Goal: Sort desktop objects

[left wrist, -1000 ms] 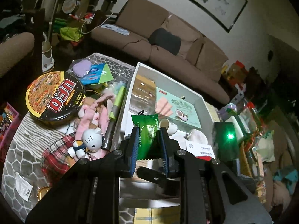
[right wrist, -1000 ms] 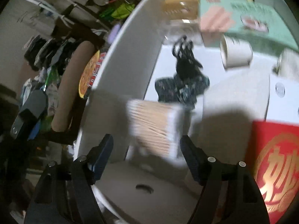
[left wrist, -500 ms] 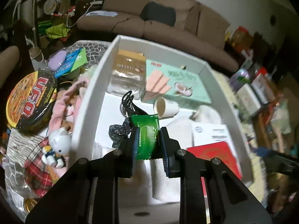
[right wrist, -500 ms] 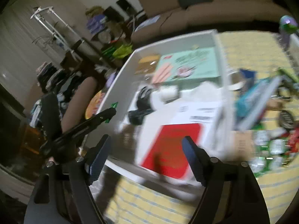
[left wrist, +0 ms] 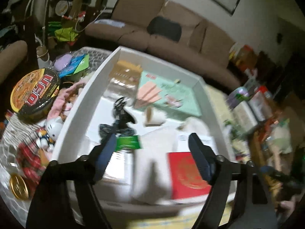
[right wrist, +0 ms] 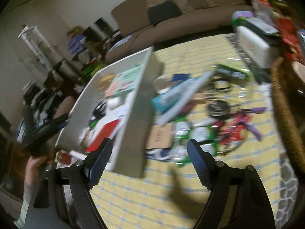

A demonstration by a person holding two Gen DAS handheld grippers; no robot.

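My left gripper [left wrist: 152,152] is open over the near part of the white box [left wrist: 85,99]. A green packet [left wrist: 129,142] lies loose in the box just beyond my left finger, beside a dark hair tie [left wrist: 112,128]. A red envelope [left wrist: 187,171], a mint wafer box [left wrist: 167,95] and a paper cup [left wrist: 154,116] also lie in the box. My right gripper [right wrist: 148,160] is open and empty above the yellow striped cloth [right wrist: 152,196], right of the white box [right wrist: 133,99]. Green packets [right wrist: 200,135] lie ahead of it.
Left of the box are a UFO noodle bowl [left wrist: 35,93], a Hello Kitty toy [left wrist: 53,127] and a gold tin [left wrist: 18,186]. On the cloth lie a cardboard piece [right wrist: 160,137], a red toy bicycle [right wrist: 236,131] and books [right wrist: 179,95]. A wicker basket [right wrist: 282,103] stands at the right.
My left gripper has opened and let go of the green packet, which now lies in the box. My right gripper has swung right, away from the box and over the cloth.
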